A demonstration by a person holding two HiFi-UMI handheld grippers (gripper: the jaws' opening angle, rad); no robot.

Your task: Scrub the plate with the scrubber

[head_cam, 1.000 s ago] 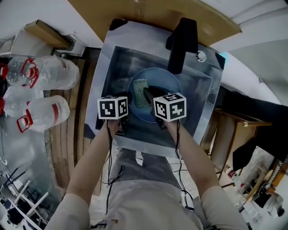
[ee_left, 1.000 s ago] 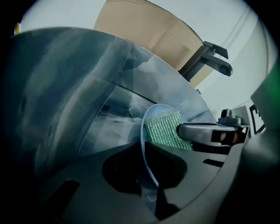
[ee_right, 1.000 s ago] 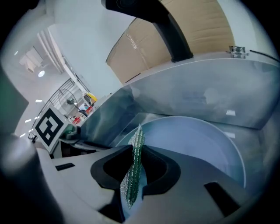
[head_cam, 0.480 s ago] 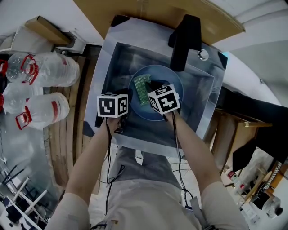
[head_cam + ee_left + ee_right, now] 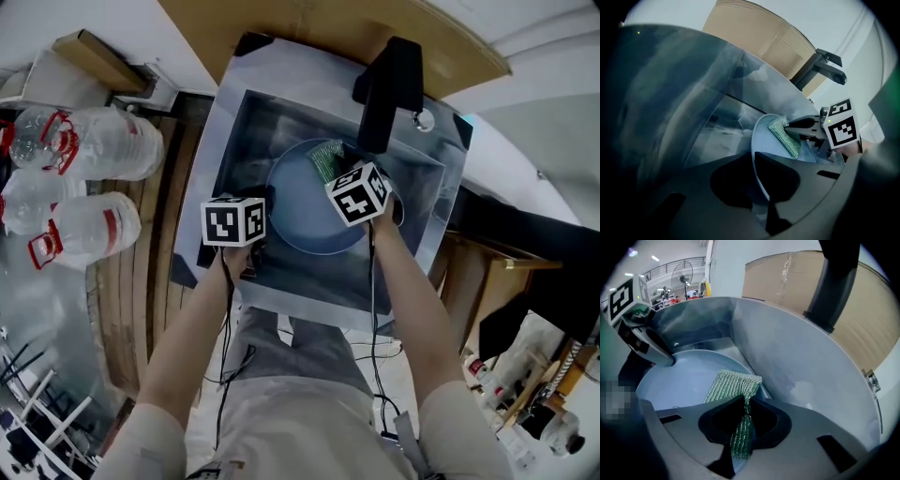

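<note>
A pale blue plate (image 5: 305,211) lies in the steel sink (image 5: 244,122). My left gripper (image 5: 261,208) is shut on the plate's left rim (image 5: 754,159), which runs between its jaws. My right gripper (image 5: 339,167) is shut on a green scrubber (image 5: 327,159) and presses it on the plate's far right part. In the right gripper view the scrubber (image 5: 733,385) is pinched between the jaws and fans out onto the plate (image 5: 679,380). The left gripper view shows the right gripper (image 5: 799,129) holding the scrubber (image 5: 785,136) against the plate.
A black faucet (image 5: 386,89) overhangs the sink's far side. Cardboard (image 5: 309,23) lies behind the sink. Several large water bottles (image 5: 89,178) stand on the floor at the left, and a wooden frame (image 5: 487,281) is at the right.
My right gripper has carried the scrubber from the plate's middle toward its far right rim, under the faucet. The left gripper has stayed on the plate's left rim.
</note>
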